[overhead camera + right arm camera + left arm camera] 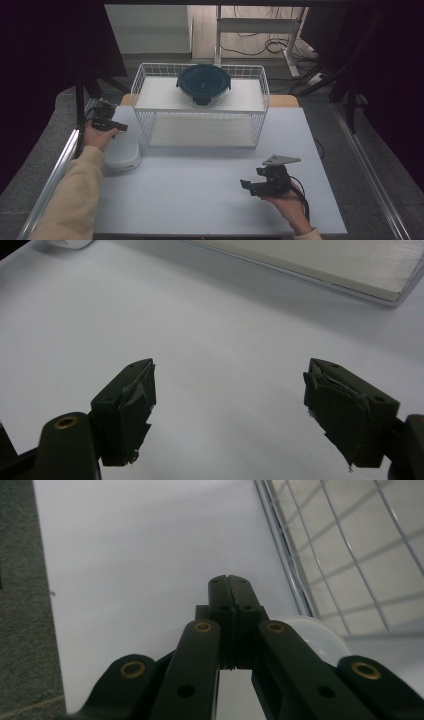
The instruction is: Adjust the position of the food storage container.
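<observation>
Fingers first: those of my left gripper (121, 128) are pressed tight together with nothing between them, held above the white tub (122, 152) that sits on the table (200, 190) just off the near left corner of the wire basket (200, 107). In the left gripper view the tub's (320, 632) rounded rim peeks out from under the jaws to one side, so the tips are over its edge, not around it, and I cannot tell whether they touch.

Right gripper (248, 186): jaws spread wide, empty, low over bare table in front of the basket's right half, well apart from everything.

Step in hand, as I judge it: the approach to the tub, grasp not yet made. Next move calls for parting the left jaws, dropping to the rim and closing on it.

Round bowl with dark lid (203, 84) stands on the basket's upper shelf, at the back, middle, untouched.
</observation>
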Available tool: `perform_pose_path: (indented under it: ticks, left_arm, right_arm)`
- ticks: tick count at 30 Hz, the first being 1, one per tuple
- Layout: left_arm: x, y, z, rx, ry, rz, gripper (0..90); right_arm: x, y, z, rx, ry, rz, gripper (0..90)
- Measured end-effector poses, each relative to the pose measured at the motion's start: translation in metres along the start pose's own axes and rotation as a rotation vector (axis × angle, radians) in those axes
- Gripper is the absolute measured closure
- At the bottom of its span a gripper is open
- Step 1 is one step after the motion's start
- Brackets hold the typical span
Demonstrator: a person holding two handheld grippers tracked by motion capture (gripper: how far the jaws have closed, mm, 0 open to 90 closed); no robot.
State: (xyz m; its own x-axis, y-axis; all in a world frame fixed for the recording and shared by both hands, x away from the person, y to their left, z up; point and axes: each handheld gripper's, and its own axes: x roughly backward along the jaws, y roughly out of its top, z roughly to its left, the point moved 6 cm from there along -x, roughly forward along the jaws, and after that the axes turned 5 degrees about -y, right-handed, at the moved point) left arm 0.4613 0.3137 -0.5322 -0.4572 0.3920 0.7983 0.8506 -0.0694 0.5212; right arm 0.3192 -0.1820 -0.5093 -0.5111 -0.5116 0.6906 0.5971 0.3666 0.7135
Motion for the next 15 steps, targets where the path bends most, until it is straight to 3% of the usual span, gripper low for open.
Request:
perform_pose_path:
  ticks: [15]
  left_arm:
    - [0.018,-0.058,-0.036,-0.114,-0.052,0.063,90.0]
  right_arm:
    - [0.001,0.003,0.009,0.006,0.007,-0.016,20.6]
